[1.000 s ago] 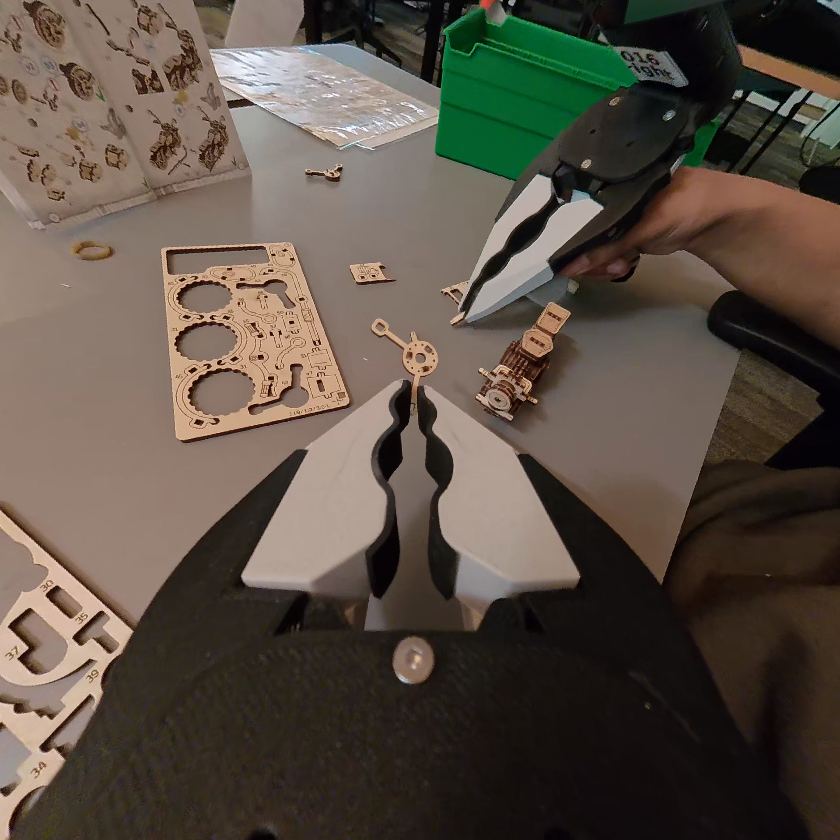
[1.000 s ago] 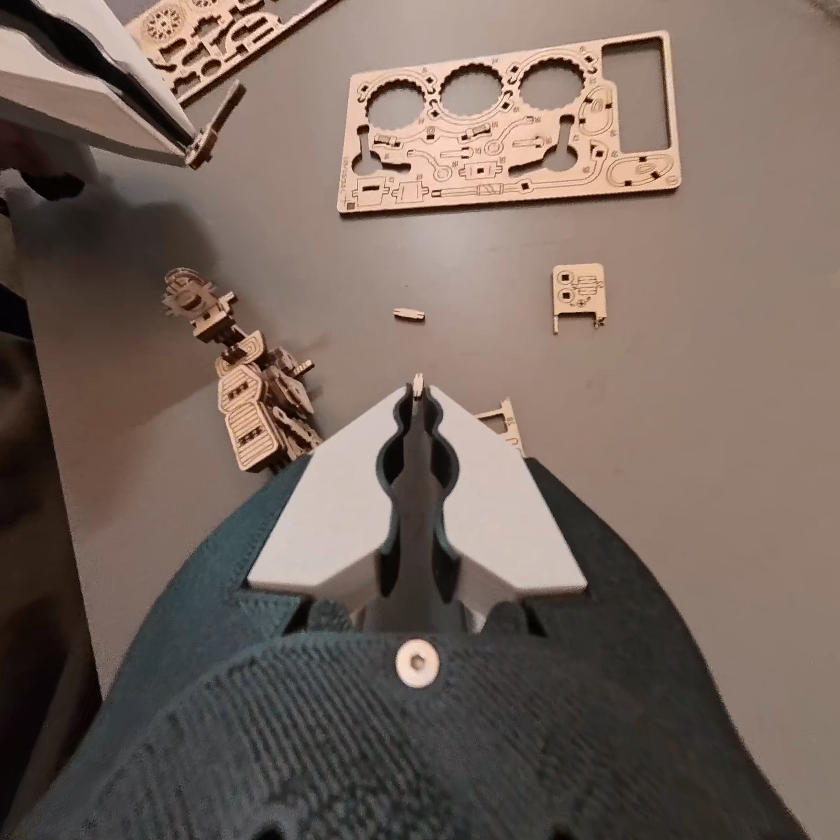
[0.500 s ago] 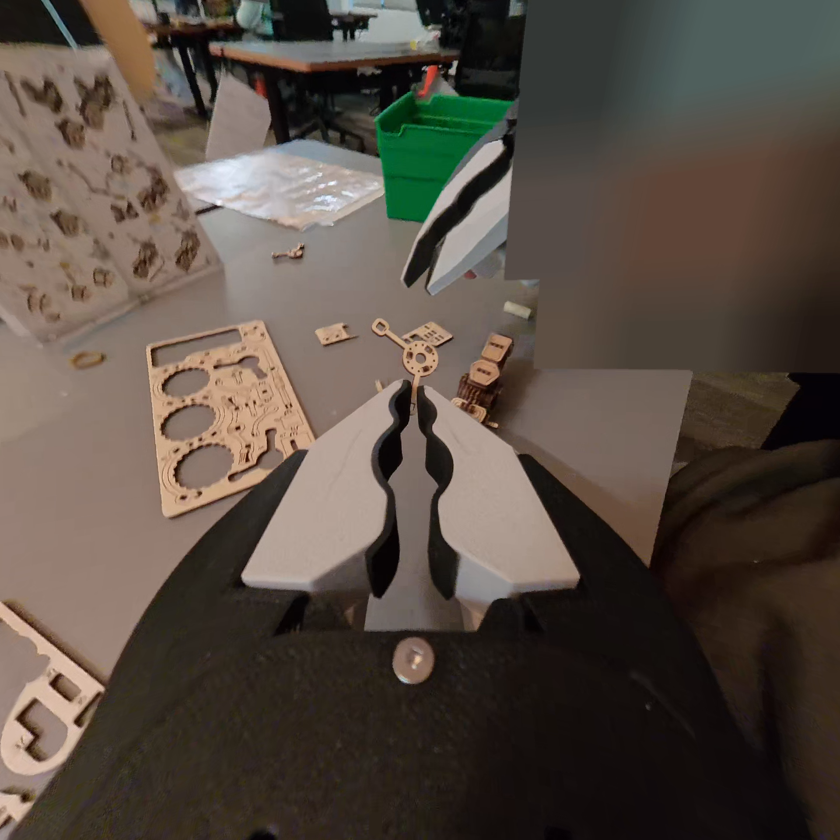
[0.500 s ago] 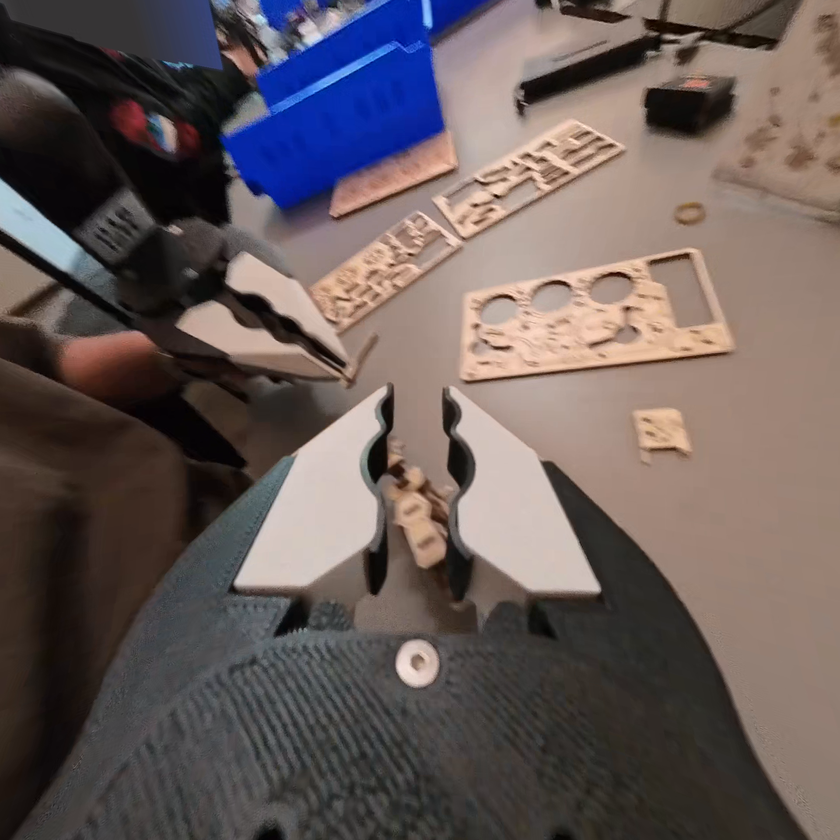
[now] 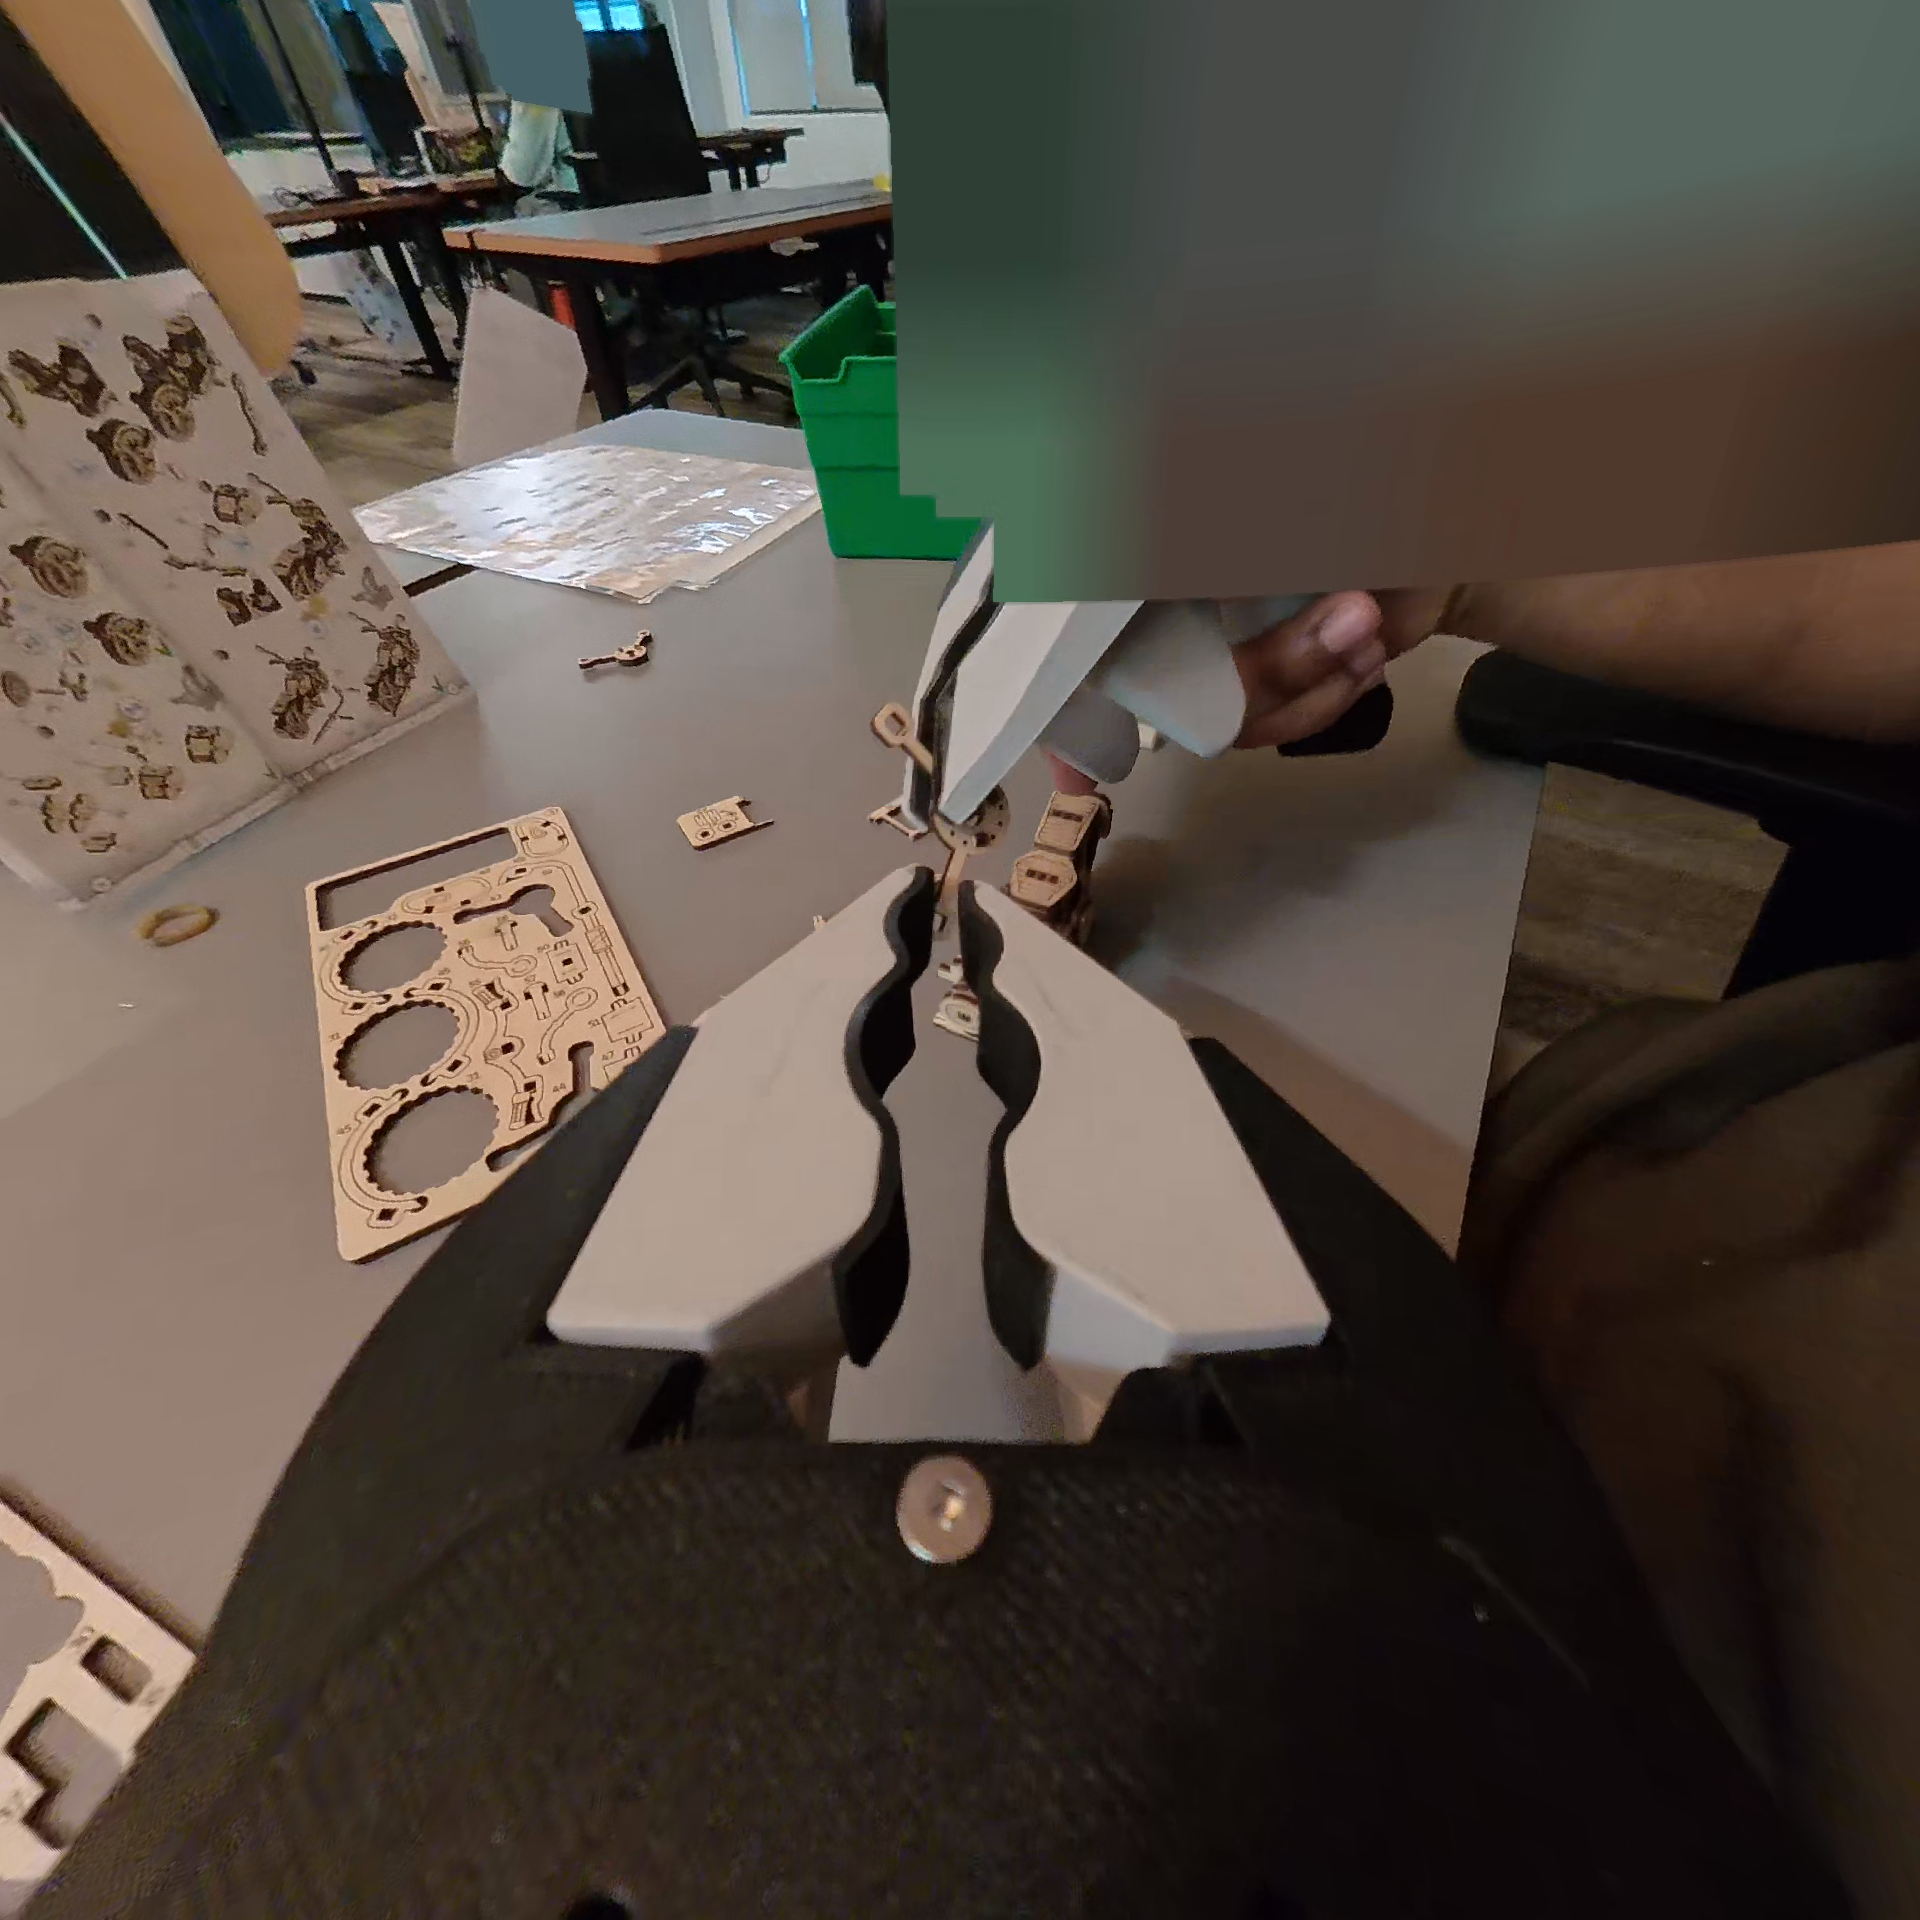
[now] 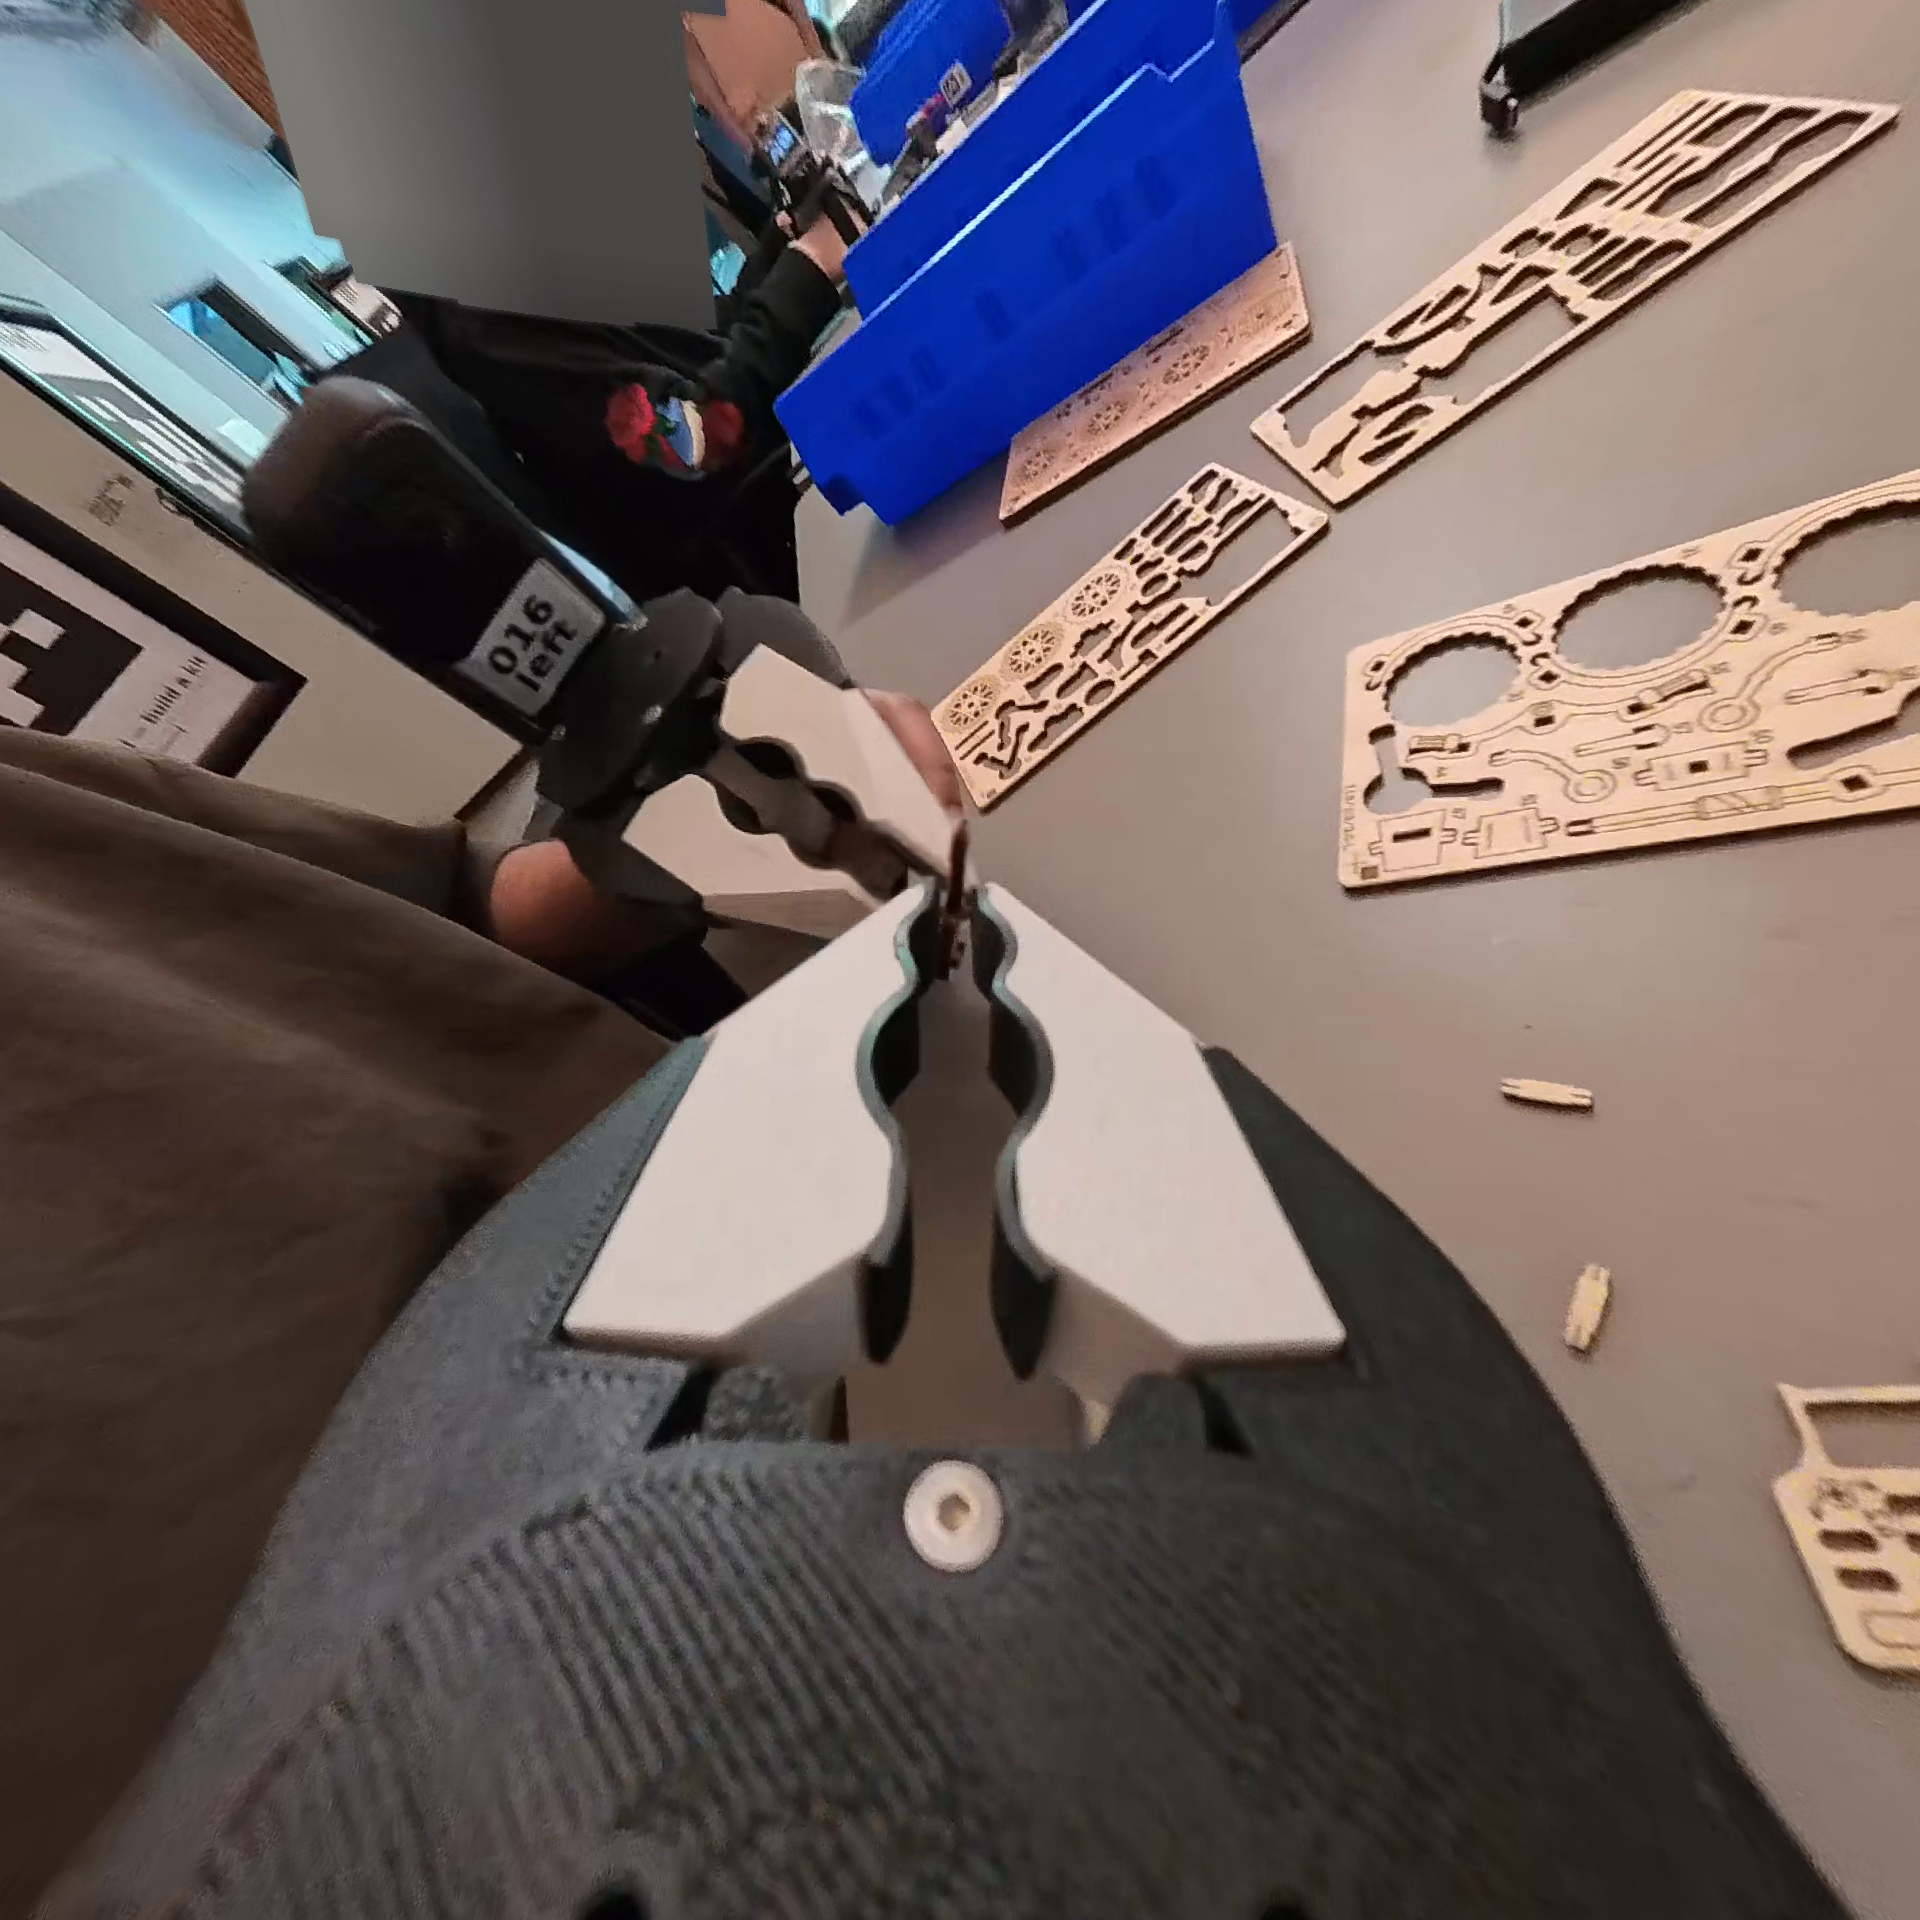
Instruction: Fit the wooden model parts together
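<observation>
My left gripper (image 5: 940, 896) is shut on the stem of a thin wooden lever part with a round disc (image 5: 982, 826), held above the grey table (image 5: 1299, 935). My right gripper (image 5: 932, 816) comes in from the upper right, its tips closed on the same part at the disc. In the right wrist view my right gripper (image 6: 951, 909) pinches the part edge-on (image 6: 953, 940), with the left gripper (image 6: 935, 862) meeting it tip to tip. The partly built wooden model (image 5: 1060, 862) lies on the table just behind the tips.
A cut-out wooden sheet (image 5: 468, 1029) lies left, also in the right wrist view (image 6: 1662, 748). Loose small parts (image 5: 717, 826) (image 6: 1546, 1093) are scattered. A green bin (image 5: 847, 436), foil sheet (image 5: 592, 520), instruction sheet (image 5: 177, 561) and blue bin (image 6: 1039, 312) stand farther off. The tips of both grippers are at nearly the same place.
My right gripper rose from the table, opened, swung toward the left gripper and closed on the lever part. My left gripper lifted, still holding that part.
</observation>
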{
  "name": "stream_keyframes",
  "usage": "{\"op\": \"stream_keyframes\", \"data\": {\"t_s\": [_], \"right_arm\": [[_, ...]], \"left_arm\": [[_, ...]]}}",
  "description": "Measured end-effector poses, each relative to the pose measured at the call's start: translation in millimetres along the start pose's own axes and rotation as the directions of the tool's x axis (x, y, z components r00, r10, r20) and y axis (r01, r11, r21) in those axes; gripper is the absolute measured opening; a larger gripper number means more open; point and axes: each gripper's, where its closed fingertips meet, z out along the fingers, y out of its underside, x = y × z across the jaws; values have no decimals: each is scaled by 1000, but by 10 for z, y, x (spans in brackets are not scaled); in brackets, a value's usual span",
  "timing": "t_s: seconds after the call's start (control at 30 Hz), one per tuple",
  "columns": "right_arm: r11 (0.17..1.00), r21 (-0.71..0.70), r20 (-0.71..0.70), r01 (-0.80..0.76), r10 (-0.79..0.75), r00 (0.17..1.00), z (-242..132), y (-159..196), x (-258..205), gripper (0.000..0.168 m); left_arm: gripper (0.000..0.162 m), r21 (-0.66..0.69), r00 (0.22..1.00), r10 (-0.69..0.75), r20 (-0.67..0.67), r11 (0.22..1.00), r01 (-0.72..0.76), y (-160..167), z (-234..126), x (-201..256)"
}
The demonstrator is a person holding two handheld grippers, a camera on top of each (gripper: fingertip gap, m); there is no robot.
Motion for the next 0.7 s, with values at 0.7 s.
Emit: {"op": "stream_keyframes", "data": {"t_s": [0.7], "right_arm": [[967, 251, 125, 36, -69, 990, 16, -262, -296, 3]], "left_arm": [[3, 138, 568, -664, -486, 583, 801, -452, -107, 66]]}}
